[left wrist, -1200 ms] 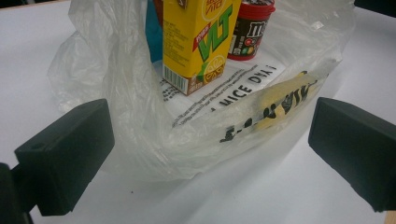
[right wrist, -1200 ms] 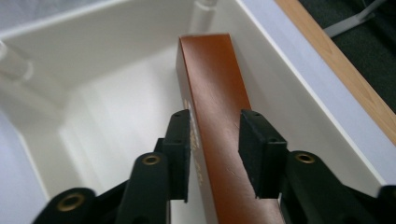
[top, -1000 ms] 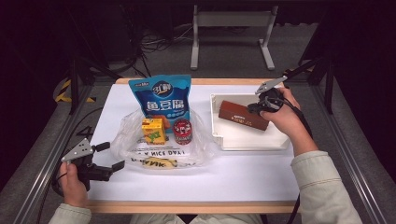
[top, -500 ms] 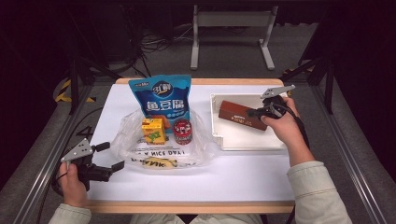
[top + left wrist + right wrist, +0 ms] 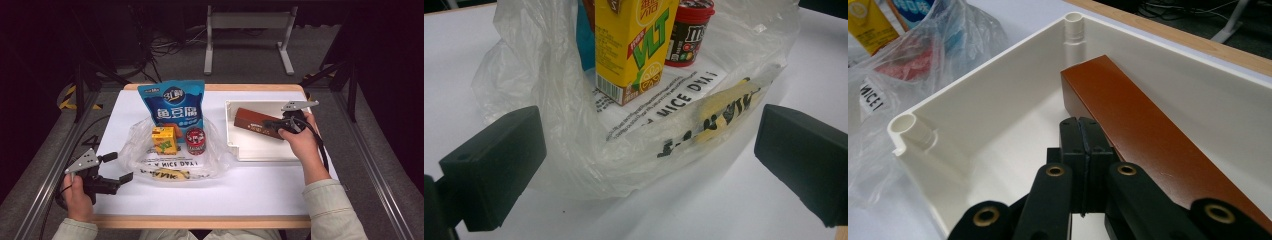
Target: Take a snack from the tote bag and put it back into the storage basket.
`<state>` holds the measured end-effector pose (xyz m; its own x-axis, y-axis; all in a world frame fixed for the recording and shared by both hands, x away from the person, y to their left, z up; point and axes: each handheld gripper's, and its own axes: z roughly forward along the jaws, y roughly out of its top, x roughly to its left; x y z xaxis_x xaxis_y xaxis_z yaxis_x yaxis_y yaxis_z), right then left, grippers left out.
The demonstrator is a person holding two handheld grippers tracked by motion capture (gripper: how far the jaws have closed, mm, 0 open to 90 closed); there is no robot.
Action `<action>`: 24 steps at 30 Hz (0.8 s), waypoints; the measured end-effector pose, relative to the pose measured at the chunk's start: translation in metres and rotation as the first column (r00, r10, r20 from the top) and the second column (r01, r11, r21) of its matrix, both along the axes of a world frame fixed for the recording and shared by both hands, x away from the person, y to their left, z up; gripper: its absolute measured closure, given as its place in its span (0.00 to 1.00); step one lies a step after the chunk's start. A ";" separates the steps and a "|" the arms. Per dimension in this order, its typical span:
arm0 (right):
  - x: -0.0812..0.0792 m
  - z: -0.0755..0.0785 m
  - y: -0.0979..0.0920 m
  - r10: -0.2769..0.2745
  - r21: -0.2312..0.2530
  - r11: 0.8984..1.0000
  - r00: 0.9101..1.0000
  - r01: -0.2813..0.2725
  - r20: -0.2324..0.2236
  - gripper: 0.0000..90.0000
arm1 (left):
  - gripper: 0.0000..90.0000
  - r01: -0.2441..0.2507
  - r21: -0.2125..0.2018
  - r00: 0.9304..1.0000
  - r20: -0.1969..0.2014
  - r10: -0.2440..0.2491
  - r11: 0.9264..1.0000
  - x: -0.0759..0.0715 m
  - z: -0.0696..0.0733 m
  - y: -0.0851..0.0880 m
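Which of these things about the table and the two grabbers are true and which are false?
1. The long brown cardboard box lies in the white plastic tray. True.
2. The right gripper has its fingers wide open. False: they are shut together, beside the brown box, with nothing between them.
3. The yellow drink carton stands upright on the clear plastic bag. True.
4. The left gripper is squeezing the bag. False: its fingers stand open, with the bag's edge between them.
5. The blue snack pouch is inside the tray. False: it lies on the table, left of the tray.
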<state>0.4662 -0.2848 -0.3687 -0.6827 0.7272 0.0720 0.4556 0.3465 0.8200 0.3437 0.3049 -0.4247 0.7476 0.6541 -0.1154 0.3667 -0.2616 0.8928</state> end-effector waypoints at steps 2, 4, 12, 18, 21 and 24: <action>0.000 -0.001 -0.001 -0.010 0.004 1.000 1.000 0.010 0.006 1.00 | 0.01 0.001 0.002 1.000 0.000 -0.001 1.000 0.000 0.000 0.000; 0.001 -0.004 -0.001 -0.027 -0.001 1.000 1.000 0.027 -0.009 1.00 | 0.01 0.000 0.002 1.000 0.000 0.000 1.000 0.000 0.000 0.000; 0.005 -0.014 -0.001 -0.098 -0.078 0.993 0.994 0.093 -0.055 1.00 | 0.01 0.001 0.001 1.000 0.001 -0.001 1.000 0.000 0.000 0.000; 0.009 -0.019 0.000 -0.134 -0.129 0.984 0.989 0.125 -0.060 1.00 | 0.01 0.001 0.001 1.000 0.004 -0.001 1.000 0.000 0.000 0.001; 0.010 -0.020 0.000 -0.150 -0.135 0.981 0.987 0.141 -0.058 1.00 | 0.01 0.001 -0.001 1.000 0.006 -0.001 1.000 0.000 0.000 0.001; 0.012 -0.021 0.000 -0.173 -0.145 0.976 0.983 0.163 -0.058 1.00 | 0.01 0.001 0.001 1.000 0.004 -0.001 1.000 0.000 0.000 0.001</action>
